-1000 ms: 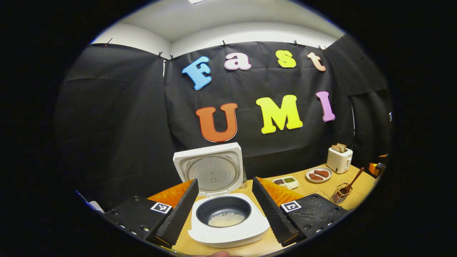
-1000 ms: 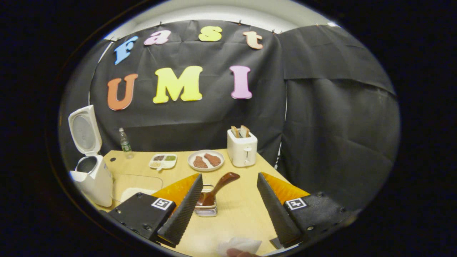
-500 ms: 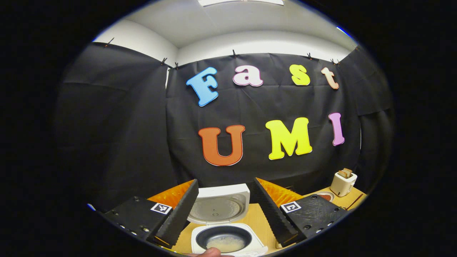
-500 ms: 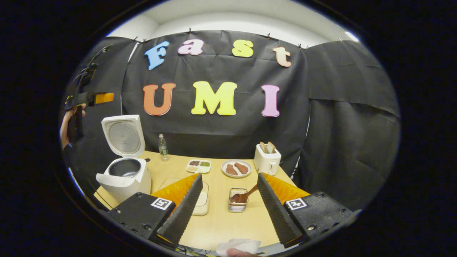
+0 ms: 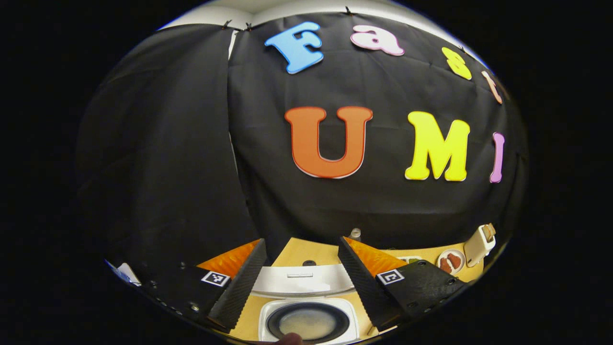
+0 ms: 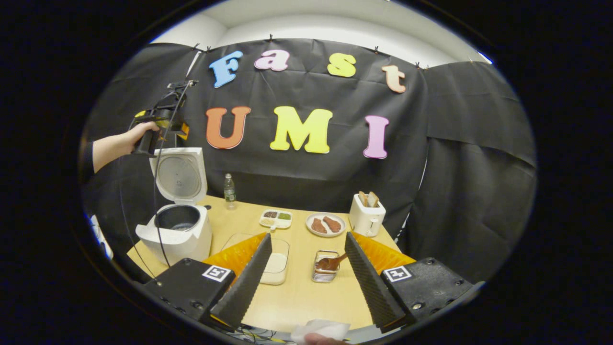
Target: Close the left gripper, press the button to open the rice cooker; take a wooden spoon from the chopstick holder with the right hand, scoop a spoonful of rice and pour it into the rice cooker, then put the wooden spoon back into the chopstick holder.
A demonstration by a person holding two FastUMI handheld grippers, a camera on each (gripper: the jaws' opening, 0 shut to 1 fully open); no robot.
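White rice cooker (image 6: 175,230) at left, lid up; brown wooden spoon (image 6: 331,262) in wire chopstick holder (image 6: 324,273) at centre; both grippers (image 6: 306,282) (image 5: 300,282) gape, empty.

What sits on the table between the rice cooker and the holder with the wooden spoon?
In the right gripper view, a clear tray of rice lies between the rice cooker and the holder with the wooden spoon.

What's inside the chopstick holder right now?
The brown wooden spoon sits in the metal wire chopstick holder, handle slanting up to the right. The spoon's bowl hides the holder's bottom, so anything beneath it cannot be seen.
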